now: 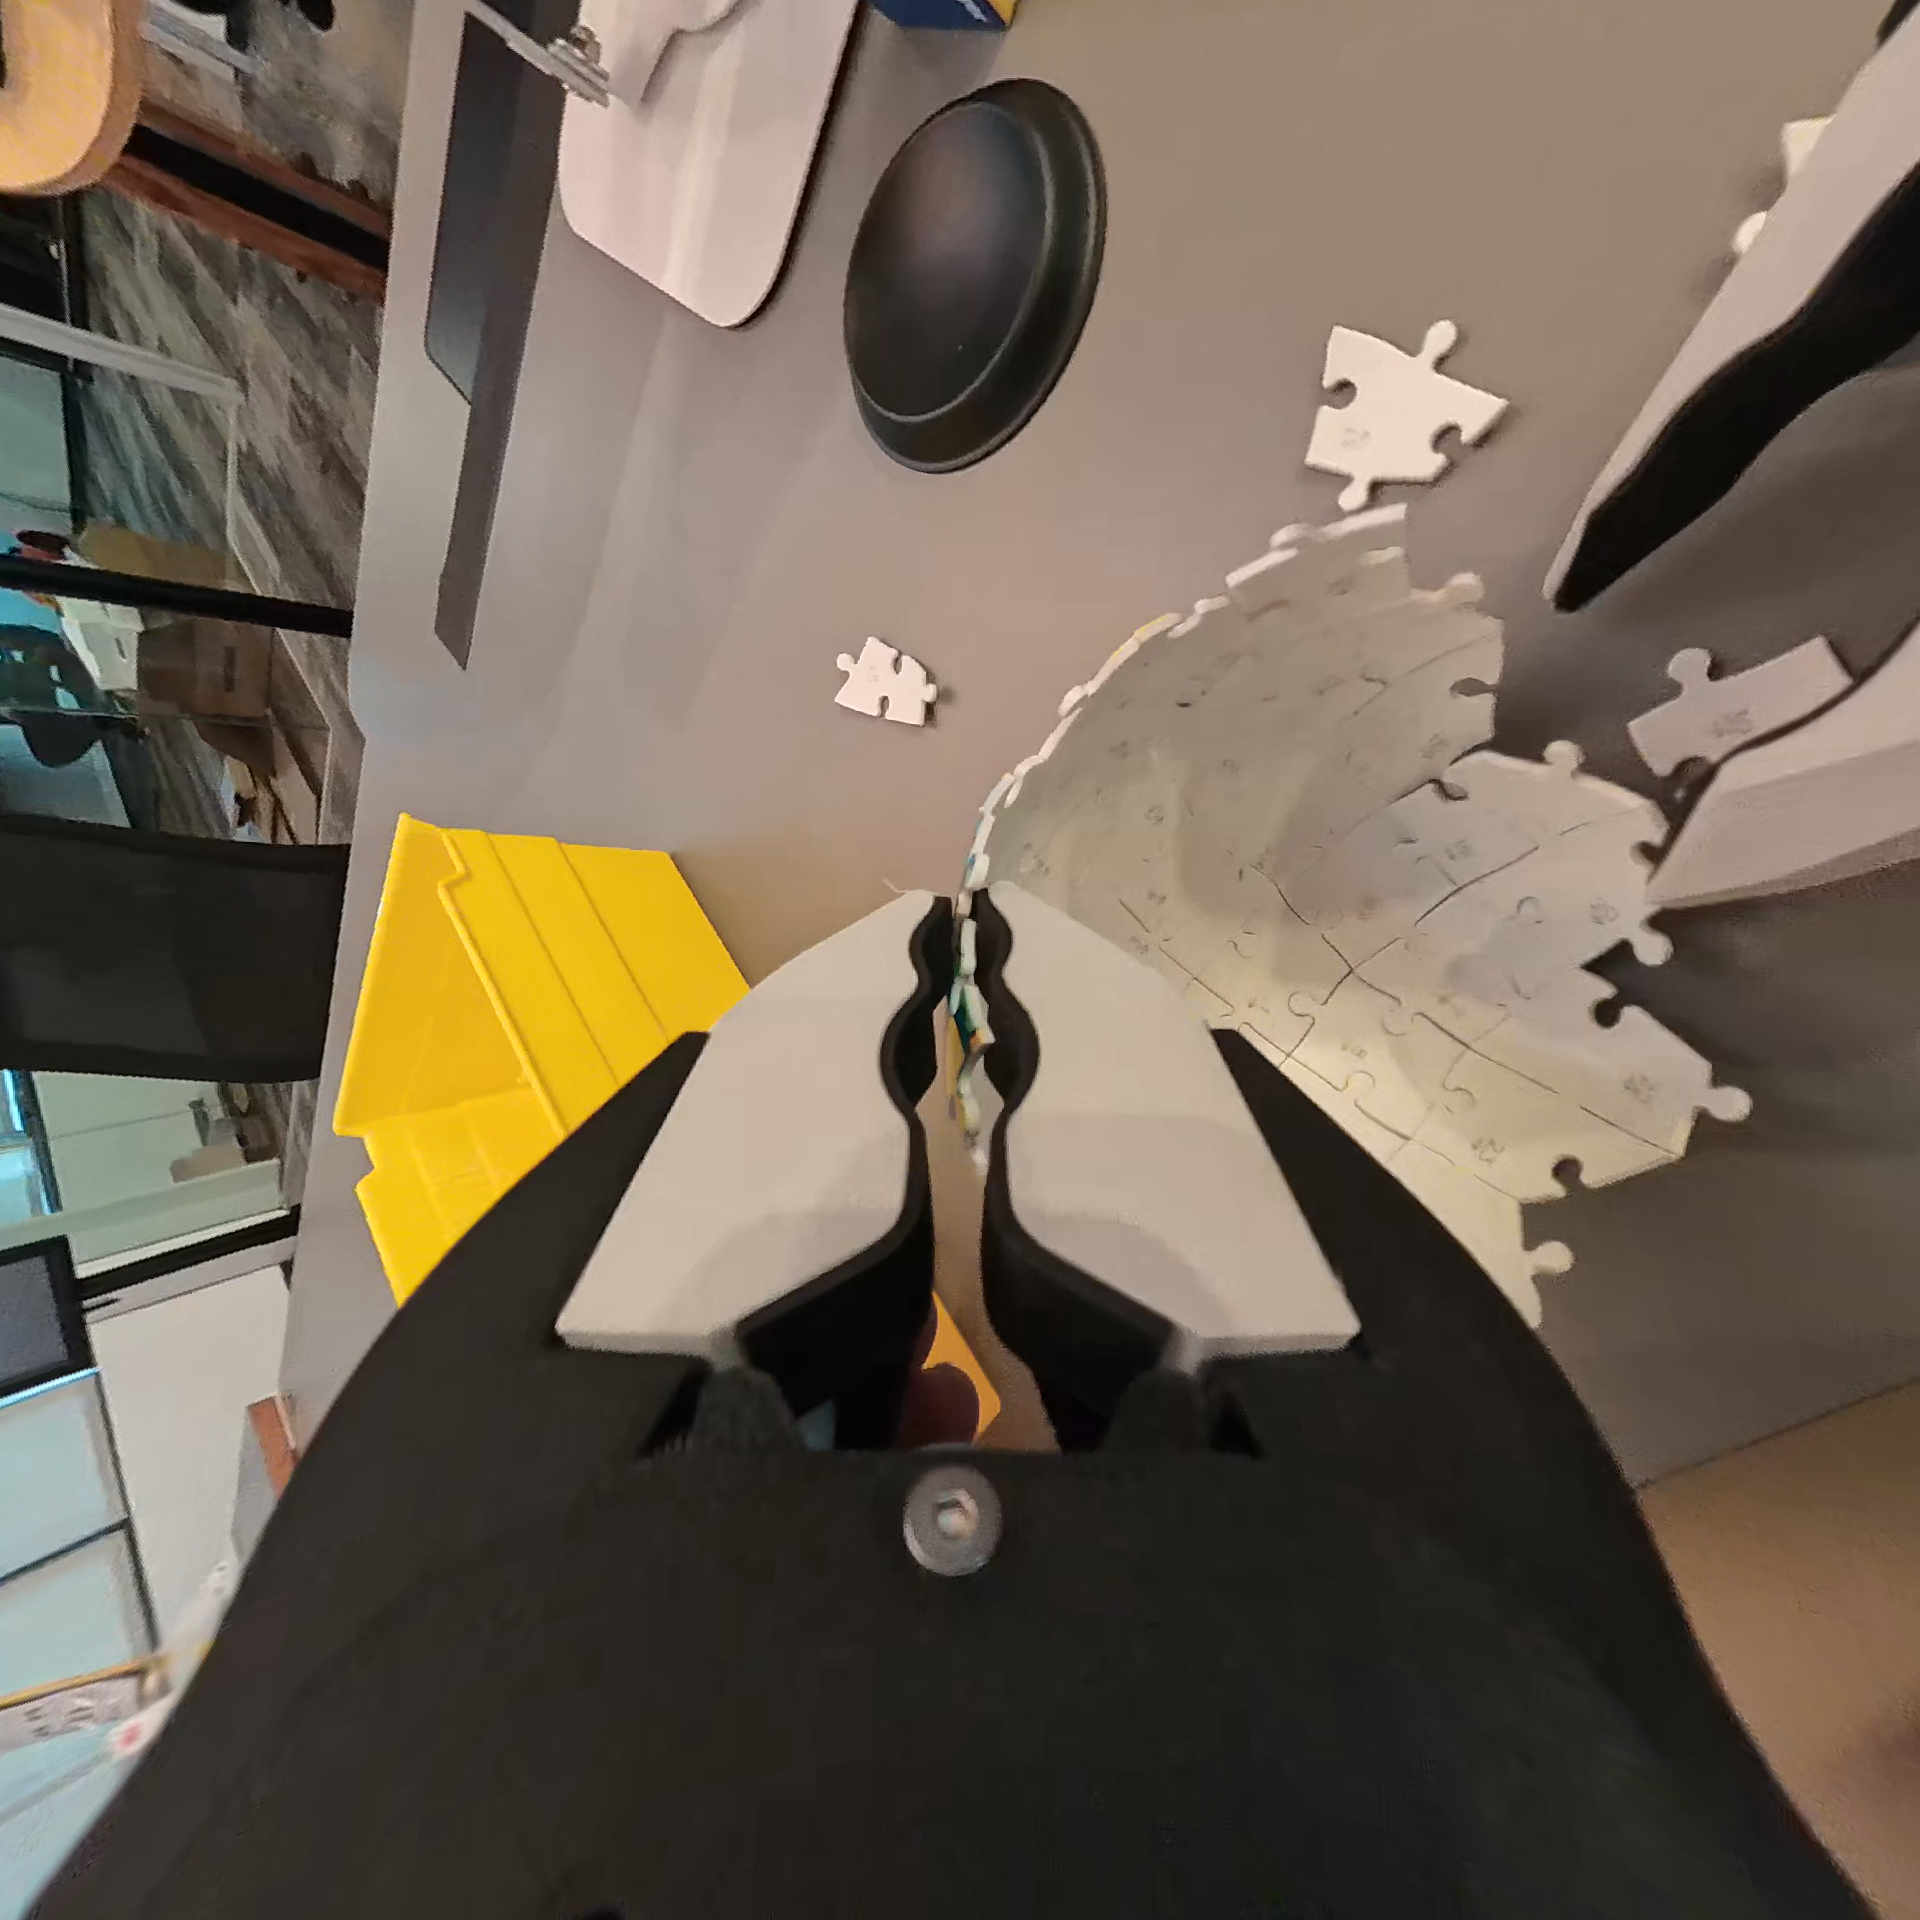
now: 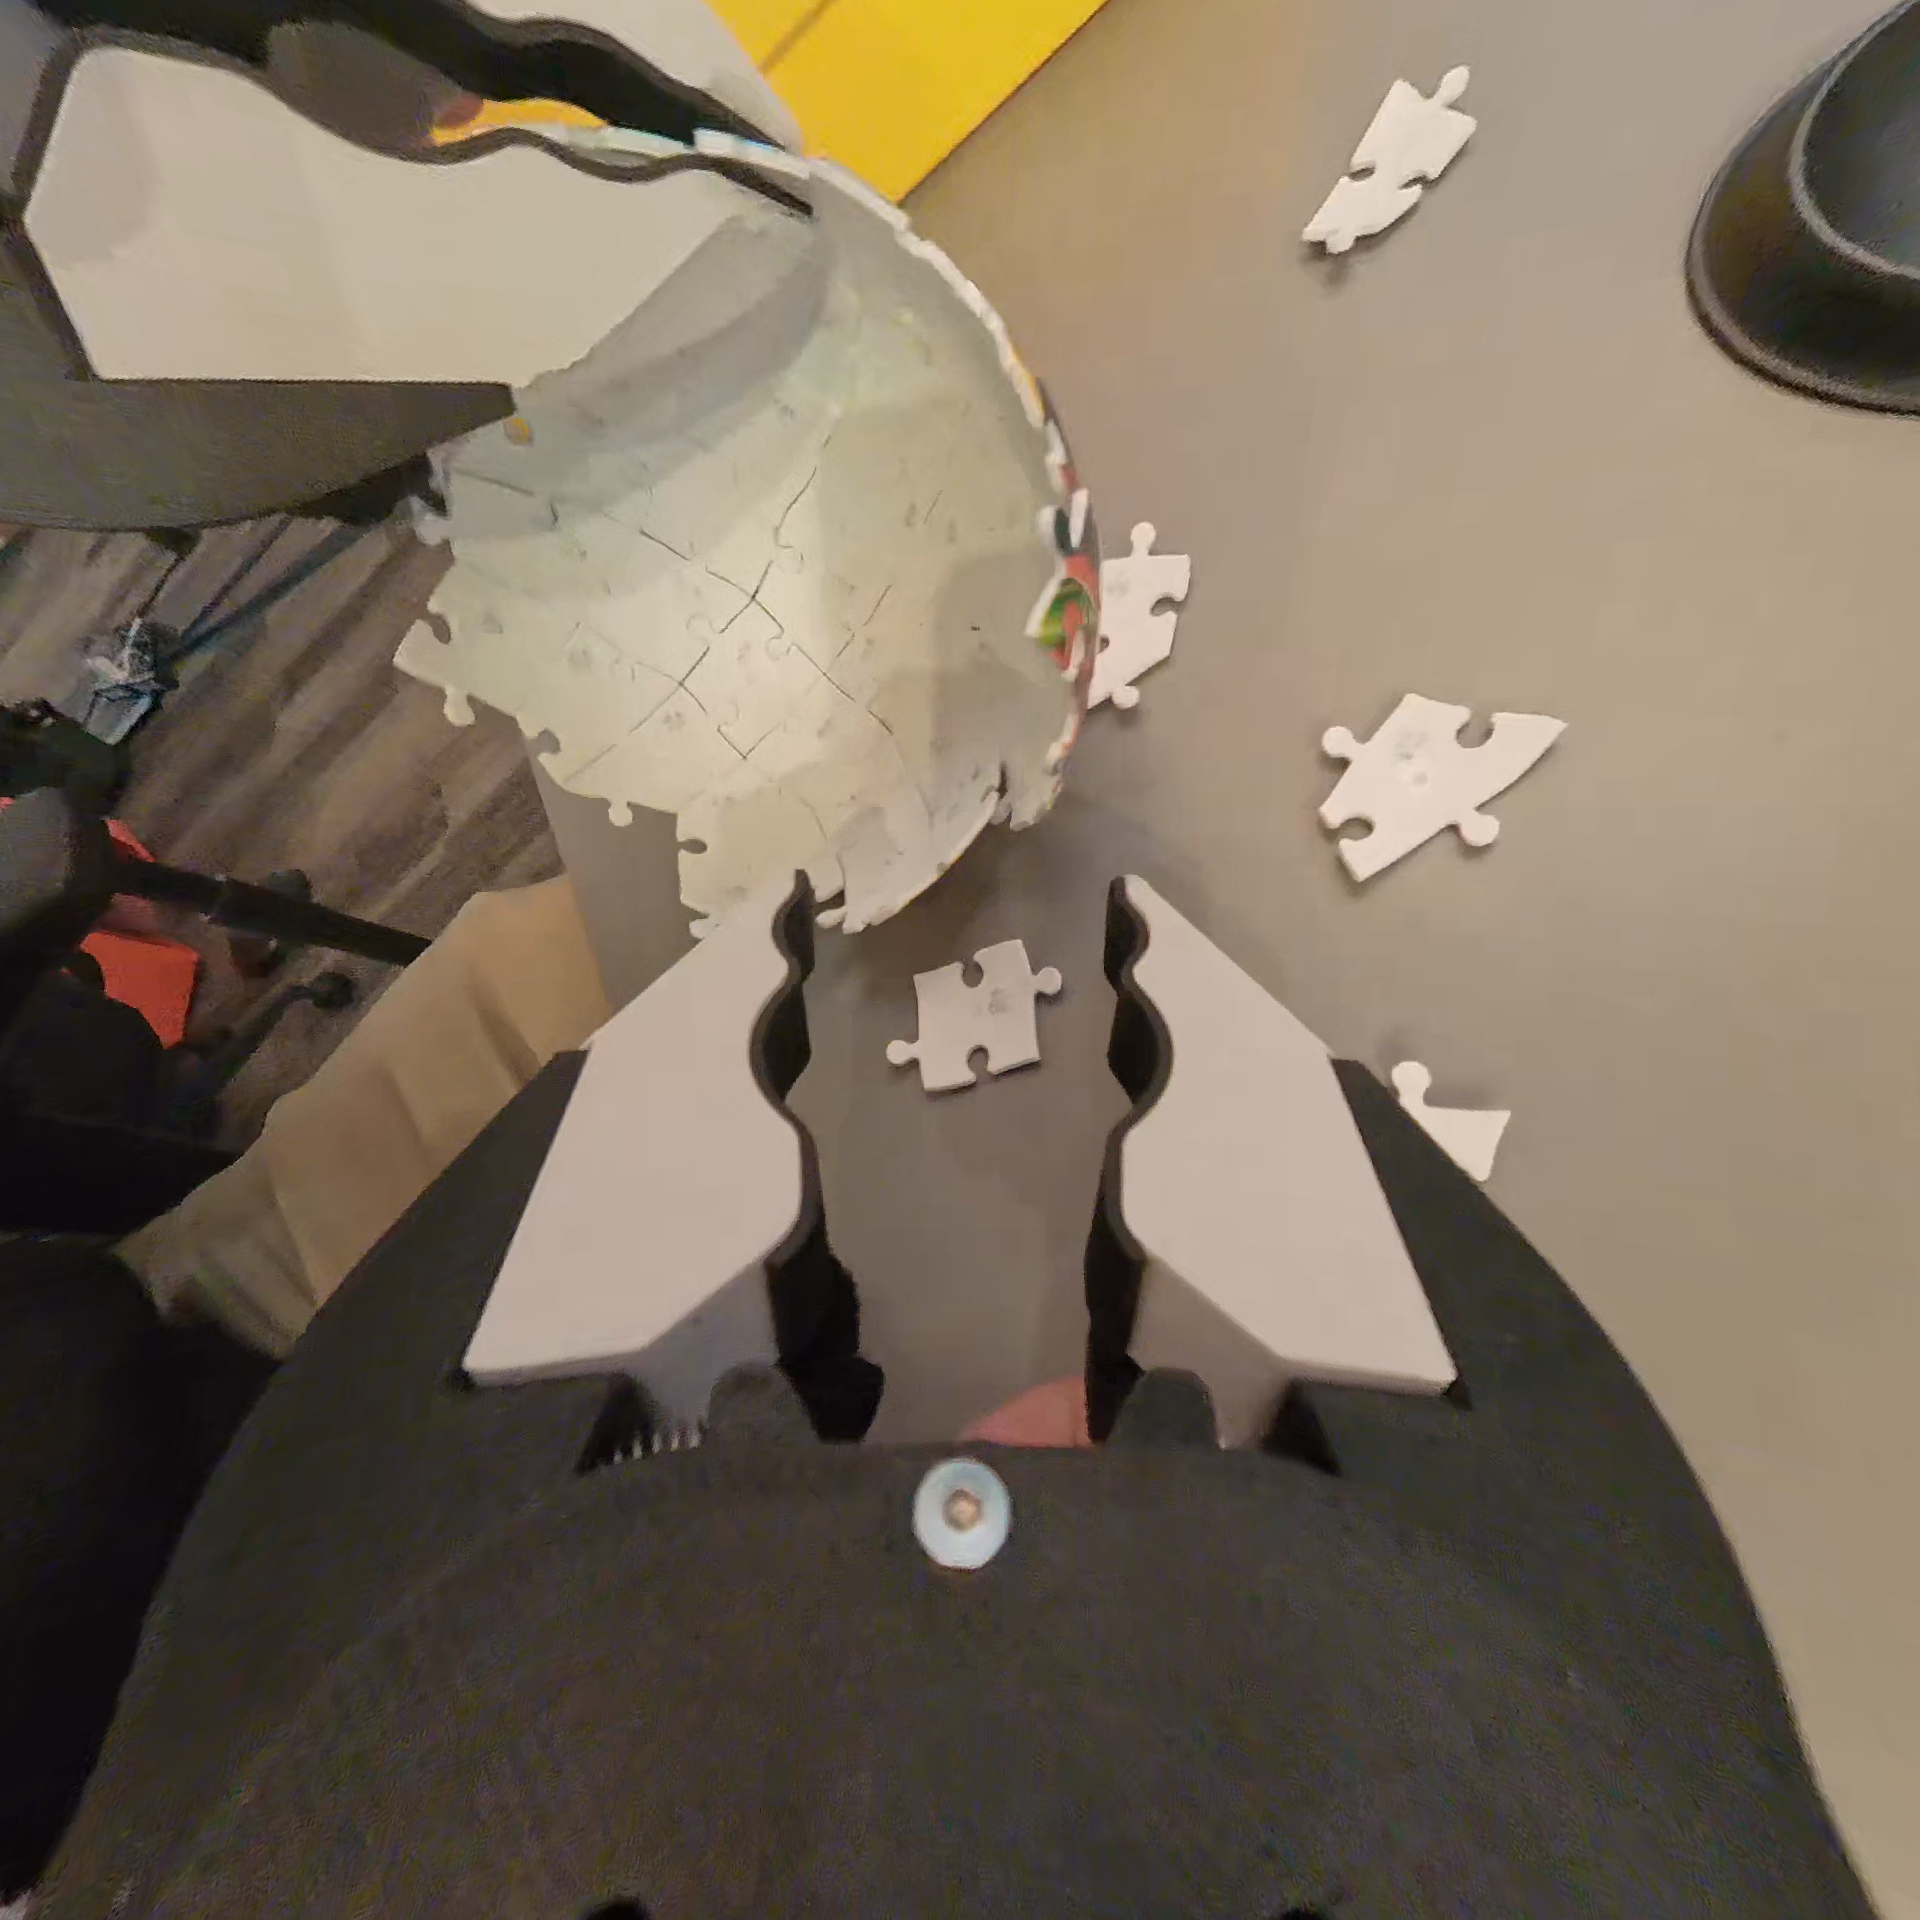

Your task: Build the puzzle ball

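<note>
Half a ball (image 2: 748, 623) is built and held up off the tabletop (image 2: 1351, 520), the left claw (image 1: 966, 935) clenched on its rim, white inside facing the right claw (image 2: 956, 935). That one hangs released and empty over a loose piece (image 2: 977, 1013), so this looks like the fetch-the-next-piece step. Next move, I'd say: drop, pinch that piece by an edge, carry it to the ragged rim.
</note>
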Demonstrator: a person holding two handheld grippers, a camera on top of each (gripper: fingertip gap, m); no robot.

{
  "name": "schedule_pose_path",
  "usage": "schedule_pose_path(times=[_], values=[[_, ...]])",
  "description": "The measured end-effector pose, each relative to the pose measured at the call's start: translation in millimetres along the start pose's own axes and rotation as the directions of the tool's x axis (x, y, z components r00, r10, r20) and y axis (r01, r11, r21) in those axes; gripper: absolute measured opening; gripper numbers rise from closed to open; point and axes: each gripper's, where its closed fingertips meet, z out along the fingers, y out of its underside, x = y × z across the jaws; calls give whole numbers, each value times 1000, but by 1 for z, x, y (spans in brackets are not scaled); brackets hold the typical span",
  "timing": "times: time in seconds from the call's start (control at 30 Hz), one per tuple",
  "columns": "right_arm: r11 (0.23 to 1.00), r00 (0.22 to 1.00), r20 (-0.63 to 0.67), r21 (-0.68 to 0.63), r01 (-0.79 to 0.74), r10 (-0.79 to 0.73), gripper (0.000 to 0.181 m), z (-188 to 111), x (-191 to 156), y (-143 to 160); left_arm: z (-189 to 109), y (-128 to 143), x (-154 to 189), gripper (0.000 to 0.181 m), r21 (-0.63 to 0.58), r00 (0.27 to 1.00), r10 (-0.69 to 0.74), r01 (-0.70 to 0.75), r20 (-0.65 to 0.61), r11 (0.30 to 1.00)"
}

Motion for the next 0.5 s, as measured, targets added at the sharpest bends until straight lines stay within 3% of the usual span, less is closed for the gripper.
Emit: schedule_pose_path(times=[0.37,0.5], values=[[998,998,-27,19,-56,57,32,18,12,-11,-4,-5,-4,3,53,997,-66,64,43,997],[997,997,-32,37,-71,72,15,20,16,-14,-5,-8,-6,3,66,996,-66,62,61,996]])
